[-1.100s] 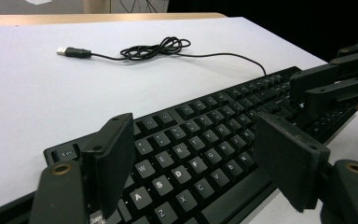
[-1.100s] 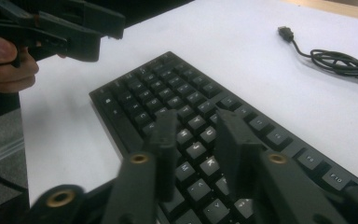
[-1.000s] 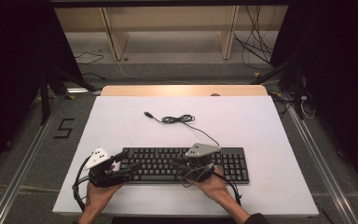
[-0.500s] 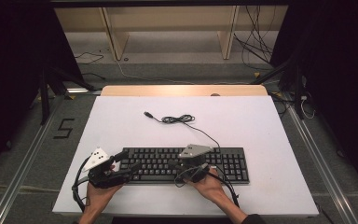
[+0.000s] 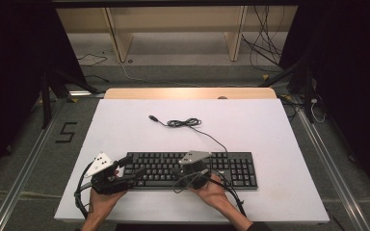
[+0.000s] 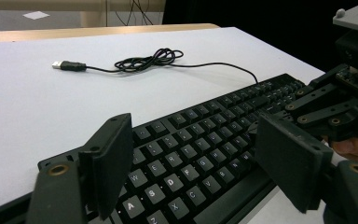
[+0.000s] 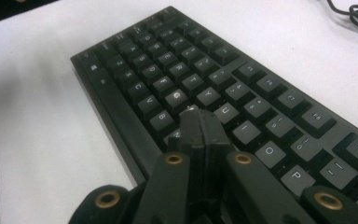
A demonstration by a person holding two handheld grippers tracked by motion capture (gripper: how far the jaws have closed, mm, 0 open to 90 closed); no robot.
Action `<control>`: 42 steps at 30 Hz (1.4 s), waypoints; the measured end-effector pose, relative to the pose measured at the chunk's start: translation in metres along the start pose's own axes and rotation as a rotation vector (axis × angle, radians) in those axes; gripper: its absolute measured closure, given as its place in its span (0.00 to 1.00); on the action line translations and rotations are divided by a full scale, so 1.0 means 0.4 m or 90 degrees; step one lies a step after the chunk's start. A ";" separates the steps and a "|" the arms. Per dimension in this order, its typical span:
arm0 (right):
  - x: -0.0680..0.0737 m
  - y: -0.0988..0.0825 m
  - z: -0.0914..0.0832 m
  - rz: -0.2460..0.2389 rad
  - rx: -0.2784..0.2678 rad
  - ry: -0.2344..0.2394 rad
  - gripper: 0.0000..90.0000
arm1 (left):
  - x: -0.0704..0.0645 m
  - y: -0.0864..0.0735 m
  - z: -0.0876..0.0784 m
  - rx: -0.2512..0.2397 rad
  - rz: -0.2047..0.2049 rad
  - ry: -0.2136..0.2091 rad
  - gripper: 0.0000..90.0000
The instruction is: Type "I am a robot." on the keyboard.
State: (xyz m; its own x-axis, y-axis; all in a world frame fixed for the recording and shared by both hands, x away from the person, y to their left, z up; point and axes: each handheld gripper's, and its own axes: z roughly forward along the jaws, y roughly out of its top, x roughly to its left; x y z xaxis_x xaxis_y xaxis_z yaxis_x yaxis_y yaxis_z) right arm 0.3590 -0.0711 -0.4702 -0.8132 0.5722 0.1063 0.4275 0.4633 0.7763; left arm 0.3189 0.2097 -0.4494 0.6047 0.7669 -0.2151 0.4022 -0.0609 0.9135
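A black keyboard (image 5: pixel 192 169) lies flat on the white desk (image 5: pixel 279 144), close to the desk's near edge and parallel to it, a little right of the middle. Its thin black cable (image 5: pixel 207 134) runs from its back edge toward the middle of the desk, bunches into a small loose coil (image 5: pixel 183 123), and ends in a plug (image 5: pixel 152 118) lying free on the surface.

The high view gives the whole layout. The left gripper view adds the white letters on the keycaps and the plug's metal tip (image 6: pixel 56 64). The right gripper view shows the middle letter rows close up.

The right claw (image 7: pixel 200 128) is pressed together with nothing between its jaws; they have just been closing. Its tip sits over the middle letter keys, but contact cannot be told. The left claw (image 6: pixel 200 163) is spread wide over the keyboard's left end, holding nothing.
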 end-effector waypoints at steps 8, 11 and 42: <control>0.003 -0.004 0.010 0.001 0.017 -0.001 1.00 | 0.000 0.000 0.000 0.003 0.002 0.001 0.31; 0.003 -0.006 0.014 0.001 0.021 -0.002 1.00 | 0.000 0.000 0.000 0.003 0.003 0.000 0.31; 0.014 -0.015 0.030 -0.008 0.049 -0.003 1.00 | 0.001 0.000 -0.001 0.004 0.003 0.002 0.30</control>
State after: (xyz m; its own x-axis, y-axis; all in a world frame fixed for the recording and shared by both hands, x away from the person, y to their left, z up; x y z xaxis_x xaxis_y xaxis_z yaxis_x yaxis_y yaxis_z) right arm 0.3569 -0.0625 -0.4818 -0.8163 0.5699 0.0938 0.4468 0.5201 0.7279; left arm 0.3189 0.2102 -0.4493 0.6050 0.7681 -0.2095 0.4032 -0.0687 0.9125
